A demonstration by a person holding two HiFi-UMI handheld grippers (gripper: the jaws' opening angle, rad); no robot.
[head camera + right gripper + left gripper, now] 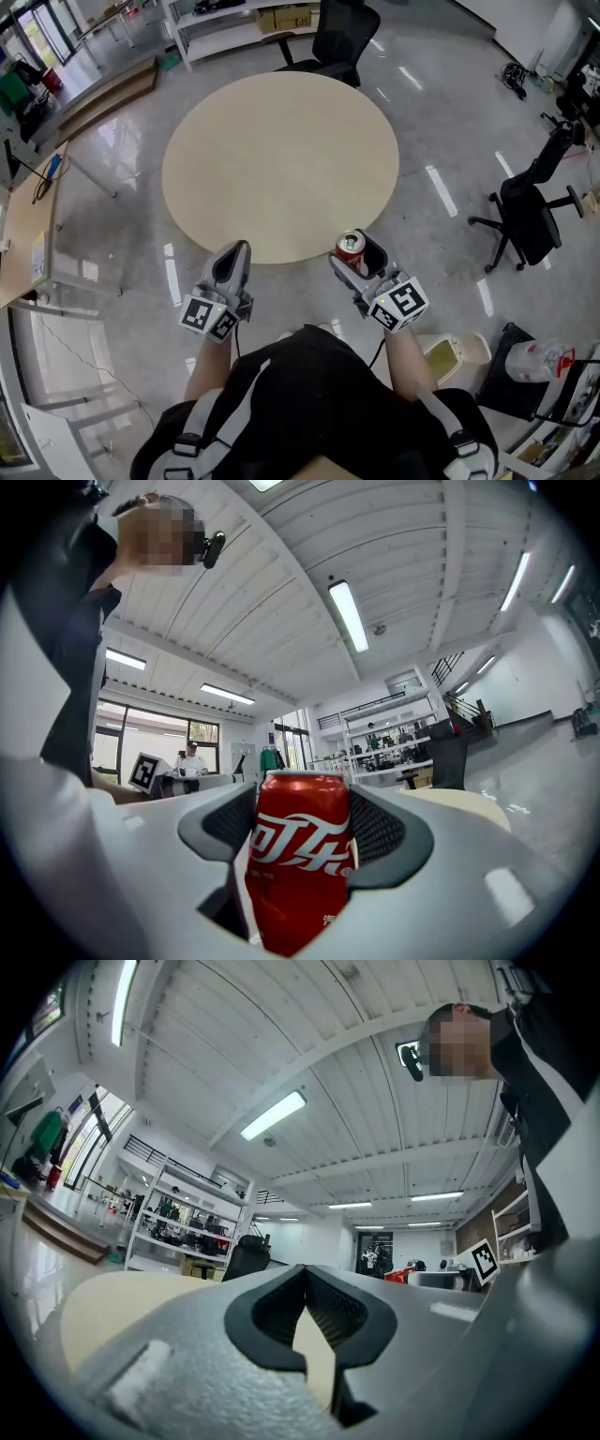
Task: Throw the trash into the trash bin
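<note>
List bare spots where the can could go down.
The round table is bare all over, from the chair to the near edge by the left tool and the right tool gripping the can. Crowded: floor around the bin and bag.

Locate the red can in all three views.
Head view: red can lower centre-right, in the right gripper, at the near edge of the round table.
Left gripper view: red can, probably, small at mid-right.
Right gripper view: red can bottom centre, between the jaws.
Shared landmark: the round table.
</note>
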